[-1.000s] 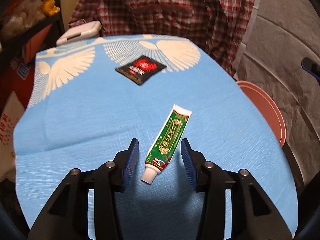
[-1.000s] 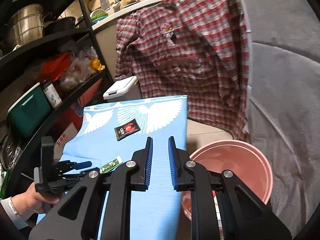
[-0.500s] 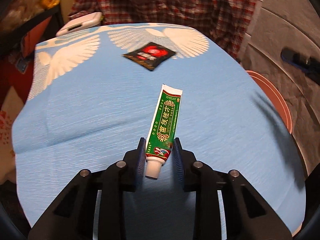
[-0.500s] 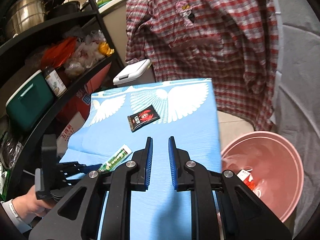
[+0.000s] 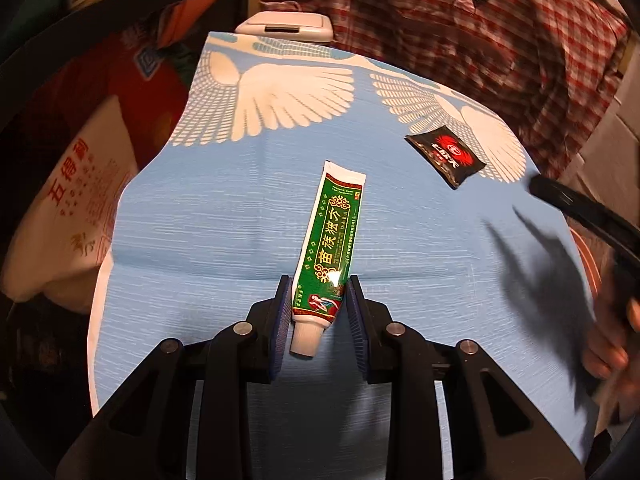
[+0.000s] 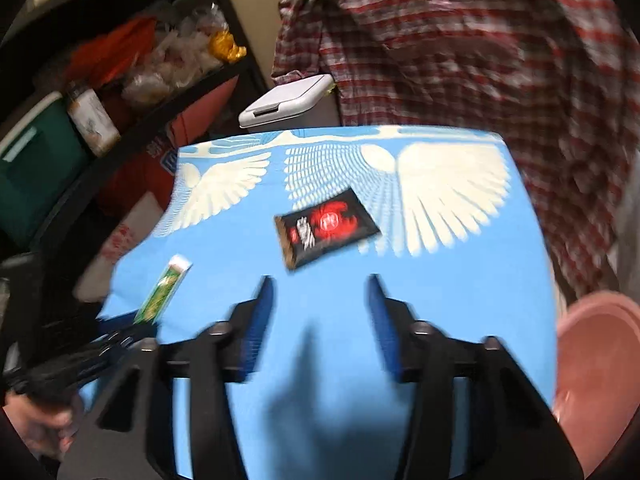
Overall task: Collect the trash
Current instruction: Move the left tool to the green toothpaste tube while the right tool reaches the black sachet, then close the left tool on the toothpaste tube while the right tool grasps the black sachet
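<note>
1. We hold the left gripper [image 5: 316,312] over the blue cloth with white wing prints [image 5: 224,216], pointing down at it.
2. Its blue pads [image 5: 283,320] are clamped on the cap end of the green toothpaste tube [image 5: 330,248]. The left pad meets the tube's edge just above the white cap, and the right pad presses the opposite edge.
3. These jaws closed within the last second and now stand narrow, about as wide as the tube.
4. The tube points away from the left gripper, with its flat crimped end farthest out. We cannot tell whether it lies on the cloth or is lifted clear of it.
5. We hold the right gripper [image 6: 320,312] above the near half of the cloth. Its jaws have just been opening and now stand wide apart, with only bare cloth between the fingers [image 6: 262,312].
6. The black and red sachet [image 6: 326,228] lies flat on the cloth, just beyond the right fingertips and apart from them. It partly overlaps a white wing print.
7. In the left wrist view the sachet sits well to the right of the tube, near the far edge of the cloth.
8. The pink basin [image 6: 596,352] stands beside the right edge of the cloth, below its level.
9. The right wrist view is blurred, so fine contact cannot be judged there.
</note>
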Demonstrator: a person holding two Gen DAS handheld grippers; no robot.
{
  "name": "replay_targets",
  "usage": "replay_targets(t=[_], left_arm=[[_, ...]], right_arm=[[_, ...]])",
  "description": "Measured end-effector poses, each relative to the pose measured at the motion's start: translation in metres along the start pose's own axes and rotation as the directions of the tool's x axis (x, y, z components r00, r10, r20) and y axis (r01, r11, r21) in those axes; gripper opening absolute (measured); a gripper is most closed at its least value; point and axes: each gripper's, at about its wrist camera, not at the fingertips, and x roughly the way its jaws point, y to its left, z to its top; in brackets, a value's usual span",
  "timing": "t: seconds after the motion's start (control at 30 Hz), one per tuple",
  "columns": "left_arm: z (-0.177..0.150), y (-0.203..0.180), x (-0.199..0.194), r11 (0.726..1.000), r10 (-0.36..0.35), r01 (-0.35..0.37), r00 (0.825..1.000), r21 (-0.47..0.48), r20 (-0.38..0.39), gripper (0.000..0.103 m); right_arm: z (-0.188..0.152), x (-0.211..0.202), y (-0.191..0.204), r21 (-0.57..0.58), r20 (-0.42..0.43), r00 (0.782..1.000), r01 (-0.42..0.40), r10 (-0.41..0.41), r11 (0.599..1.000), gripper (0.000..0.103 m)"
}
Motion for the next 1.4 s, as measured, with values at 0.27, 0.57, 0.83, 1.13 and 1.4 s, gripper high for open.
replay_targets(t=[0.27, 0.57, 0.83, 1.13, 1.4], left_arm=[[0.004, 0.006, 0.001, 1.0, -0.012, 0.012, 1.0, -0.015, -0.007, 0.02], [0.005, 0.005, -0.003, 0.999, -0.045, 0.045, 0.999, -0.009, -0.002, 0.015], [0.006, 0.0, 0.001, 0.999, -0.032, 0.032, 0.999, 0.029, 0.007, 0.049], [0.004, -0.003, 0.006, 0.998, 0.003, -0.001, 1.0, 0.058, -0.024, 0.026], [0.004, -0.004, 0.002, 0.999, -0.003, 0.003, 1.0, 0.053, -0.014, 0.025]], right_arm=[[0.036, 0.072, 0.017, -0.138, -0.096, 0.991, 0.077, -0.091, 0.987, 0.085], [0.029, 0.099, 0.026, -0.226, -0.183, 0.976, 0.075, -0.118, 0.971, 0.09], [0.03, 0.095, 0.028, -0.224, -0.162, 0.976, 0.107, -0.145, 0.969, 0.073], [0.022, 0.084, 0.045, -0.286, -0.143, 0.98, 0.091, -0.136, 0.954, 0.021], [0.023, 0.064, 0.04, -0.265, -0.129, 0.985, 0.074, -0.112, 0.961, 0.006]])
